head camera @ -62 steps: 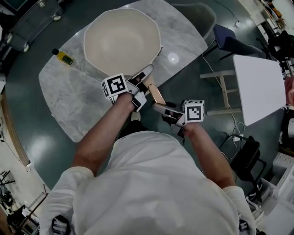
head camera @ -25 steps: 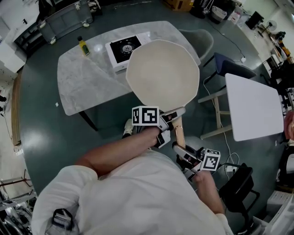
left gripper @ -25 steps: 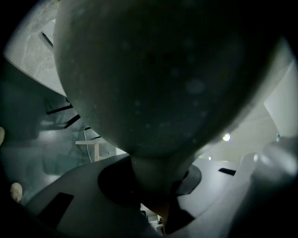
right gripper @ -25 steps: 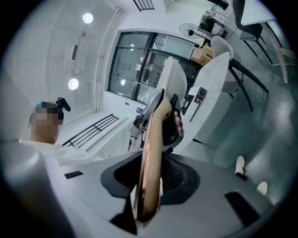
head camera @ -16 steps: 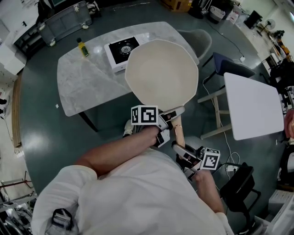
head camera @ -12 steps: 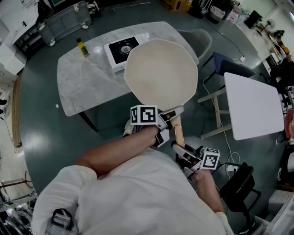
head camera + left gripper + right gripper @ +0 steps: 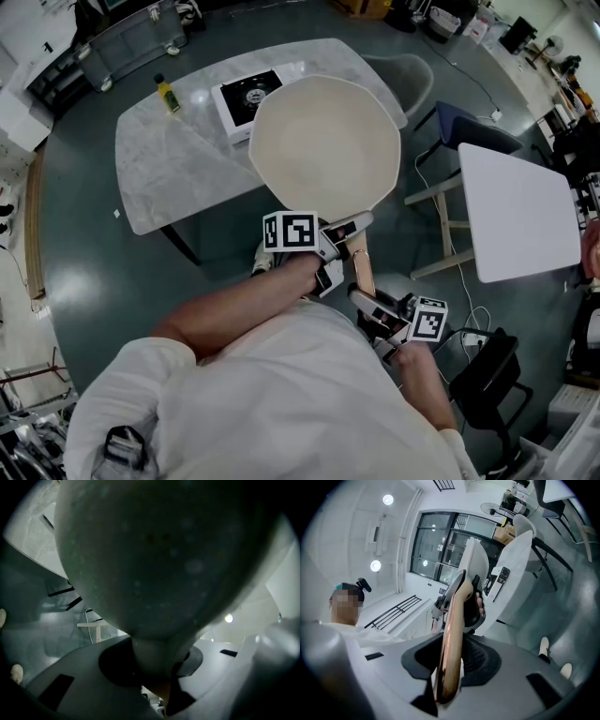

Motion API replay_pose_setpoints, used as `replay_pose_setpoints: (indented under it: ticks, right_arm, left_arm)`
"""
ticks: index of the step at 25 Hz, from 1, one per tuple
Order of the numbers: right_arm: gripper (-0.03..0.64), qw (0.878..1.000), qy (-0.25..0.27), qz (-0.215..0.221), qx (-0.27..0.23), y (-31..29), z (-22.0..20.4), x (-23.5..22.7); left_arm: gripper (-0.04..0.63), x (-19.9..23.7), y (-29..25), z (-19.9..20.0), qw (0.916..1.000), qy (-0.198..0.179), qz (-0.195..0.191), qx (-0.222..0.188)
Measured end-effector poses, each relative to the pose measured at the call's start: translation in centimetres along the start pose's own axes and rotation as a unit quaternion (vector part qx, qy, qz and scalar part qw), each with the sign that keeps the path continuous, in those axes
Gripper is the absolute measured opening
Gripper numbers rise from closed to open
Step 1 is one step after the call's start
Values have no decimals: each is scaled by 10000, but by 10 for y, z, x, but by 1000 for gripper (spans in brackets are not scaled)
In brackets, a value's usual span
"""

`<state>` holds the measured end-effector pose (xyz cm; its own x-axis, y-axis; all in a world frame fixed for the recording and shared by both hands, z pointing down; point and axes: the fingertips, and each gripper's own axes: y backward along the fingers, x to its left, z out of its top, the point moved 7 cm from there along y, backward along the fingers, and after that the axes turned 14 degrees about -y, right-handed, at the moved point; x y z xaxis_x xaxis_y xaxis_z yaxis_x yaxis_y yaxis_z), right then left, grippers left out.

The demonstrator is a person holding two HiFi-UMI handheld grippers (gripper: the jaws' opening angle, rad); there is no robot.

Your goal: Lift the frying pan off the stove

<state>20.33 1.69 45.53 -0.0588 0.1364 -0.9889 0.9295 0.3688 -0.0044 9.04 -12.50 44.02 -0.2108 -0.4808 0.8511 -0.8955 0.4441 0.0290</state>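
Nearest the person, the right hand-held gripper (image 7: 367,307) is clamped on the tail end of the copper-toned handle (image 7: 362,270). In the right gripper view the handle runs straight up between the jaws. Just ahead, the left hand-held gripper (image 7: 343,232) grasps the handle's neck where it meets the frying pan (image 7: 323,145), whose dark underside fills the left gripper view. The pan hangs in the air, apparently clear of the stove (image 7: 246,94), which sits beyond it on the marble tabletop (image 7: 169,173), with a small bottle (image 7: 169,94) further left. The lift looks essentially done. To carry it well, both grips should hold firm and travel together. The left bears the weight near the bowl and the right guards against roll, so the broad pan rides level.
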Motion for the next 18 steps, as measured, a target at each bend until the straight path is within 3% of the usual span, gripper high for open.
replay_pose_setpoints:
  ticks: [18]
  right_arm:
    - [107,9999,2,-3,106,0,5,1]
  left_arm:
    - [141,-1,0,5,10000,-21,22,-77]
